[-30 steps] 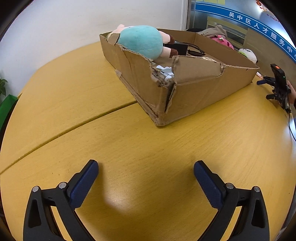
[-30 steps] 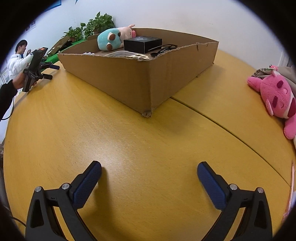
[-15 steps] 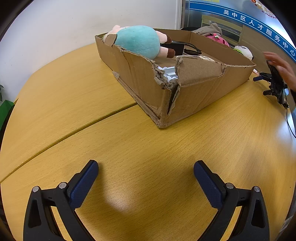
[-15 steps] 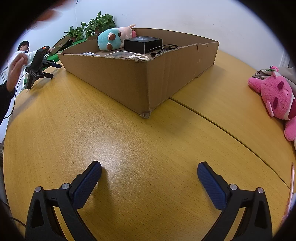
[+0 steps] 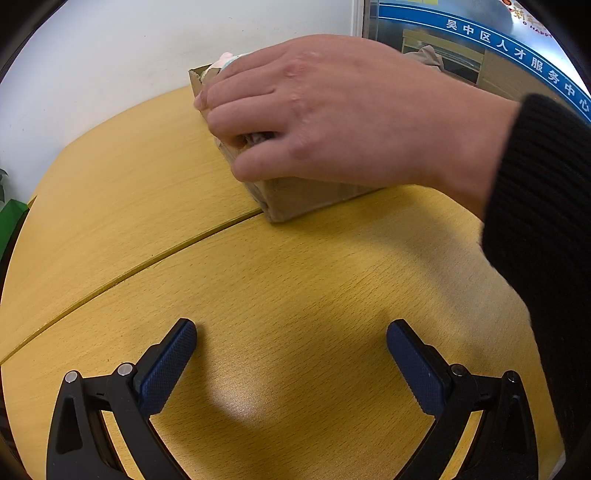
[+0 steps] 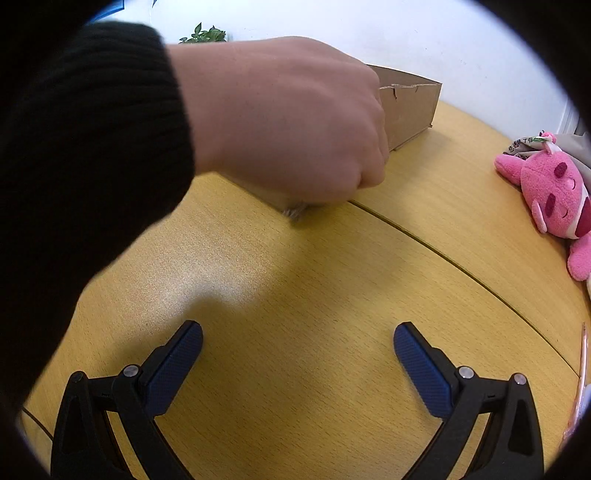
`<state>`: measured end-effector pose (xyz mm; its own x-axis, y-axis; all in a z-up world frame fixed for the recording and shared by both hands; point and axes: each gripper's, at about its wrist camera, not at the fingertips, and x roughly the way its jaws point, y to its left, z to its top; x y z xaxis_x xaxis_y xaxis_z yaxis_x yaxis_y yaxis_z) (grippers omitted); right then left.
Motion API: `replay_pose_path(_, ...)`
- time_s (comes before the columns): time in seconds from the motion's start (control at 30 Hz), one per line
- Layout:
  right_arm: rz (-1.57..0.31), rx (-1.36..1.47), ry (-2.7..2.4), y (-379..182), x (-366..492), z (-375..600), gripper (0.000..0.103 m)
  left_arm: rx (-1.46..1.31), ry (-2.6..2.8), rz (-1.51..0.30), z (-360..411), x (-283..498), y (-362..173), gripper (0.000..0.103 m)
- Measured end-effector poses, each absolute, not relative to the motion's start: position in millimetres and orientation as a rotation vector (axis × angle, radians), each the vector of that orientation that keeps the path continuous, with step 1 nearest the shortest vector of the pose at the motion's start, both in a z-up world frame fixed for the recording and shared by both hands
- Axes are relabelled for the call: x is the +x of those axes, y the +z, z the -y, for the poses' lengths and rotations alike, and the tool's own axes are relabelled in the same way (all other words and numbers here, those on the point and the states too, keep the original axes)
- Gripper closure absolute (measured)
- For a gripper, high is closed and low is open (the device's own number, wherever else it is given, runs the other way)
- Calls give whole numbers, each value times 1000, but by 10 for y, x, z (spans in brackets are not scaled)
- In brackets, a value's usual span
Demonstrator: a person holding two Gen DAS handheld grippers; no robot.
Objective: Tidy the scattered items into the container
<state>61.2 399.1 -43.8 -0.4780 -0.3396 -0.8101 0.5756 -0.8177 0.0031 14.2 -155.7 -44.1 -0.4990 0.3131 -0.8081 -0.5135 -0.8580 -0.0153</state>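
Left gripper (image 5: 291, 341): held low over the yellow wooden table (image 5: 295, 295), blue-padded fingers (image 5: 168, 363) spread wide, nothing held between them.

Right gripper (image 6: 297, 343): likewise low over the table, blue pads (image 6: 423, 371) set wide apart, nothing gripped.

Cardboard box (image 5: 295, 197): the container, seen beyond both grippers near the middle of the table, well apart from the fingertips. Its near corner is set just past the seam (image 5: 129, 271) between the two tabletop sections. In the right wrist view only the far wall (image 6: 410, 107), torn along its top edge, and a scrap of the near corner are shown; the rest is covered.

Bare hand (image 5: 332, 114): a person's hand in a black knitted sleeve (image 5: 543, 221), laid over the box's near corner, fingers curled onto the rim. The box's contents are largely hidden by it; a sliver of pale pink and teal plush (image 5: 227, 59) is visible at the far rim, above the fingers.

Pink plush toy (image 6: 550, 192): lying on the table at the right edge of the right wrist view, outside the box and well apart from it.

Potted plant (image 6: 205, 34): leaves visible behind the hand, against the white wall.

Blue banner with Chinese characters (image 5: 517, 55): on the background at upper right of the left wrist view.
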Motion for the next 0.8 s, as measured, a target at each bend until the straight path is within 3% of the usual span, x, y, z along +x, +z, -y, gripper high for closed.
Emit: replay_pose_path(0.8, -368, 1168, -2290, -428, 674, -4005, 0, -1199, 2348, -313, 1559, 150, -433, 0)
